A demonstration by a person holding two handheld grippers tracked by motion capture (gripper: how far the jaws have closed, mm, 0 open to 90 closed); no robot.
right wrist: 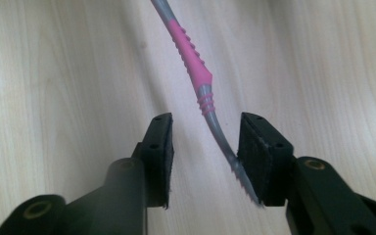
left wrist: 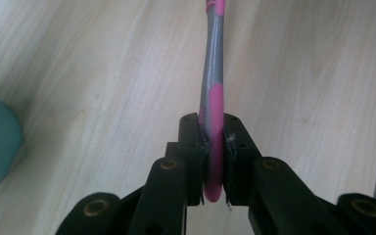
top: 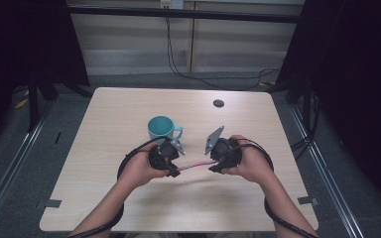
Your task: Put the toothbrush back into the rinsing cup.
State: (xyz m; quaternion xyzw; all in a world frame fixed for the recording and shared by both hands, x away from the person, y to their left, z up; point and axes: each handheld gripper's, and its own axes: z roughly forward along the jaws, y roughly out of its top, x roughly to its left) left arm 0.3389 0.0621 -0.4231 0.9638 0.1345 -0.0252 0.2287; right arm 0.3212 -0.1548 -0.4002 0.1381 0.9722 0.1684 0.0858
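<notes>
Left tool [left wrist: 214,147] clamps toothbrush [left wrist: 213,88] handle end.

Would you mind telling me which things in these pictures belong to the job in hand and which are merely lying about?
In use:
- toothbrush, pink and grey
- left gripper, jaws shut on its handle end
- right gripper, jaws open around its head end

Lying about:
- teal mug, behind the left gripper
- table, with a dark round hole near its far edge
</notes>
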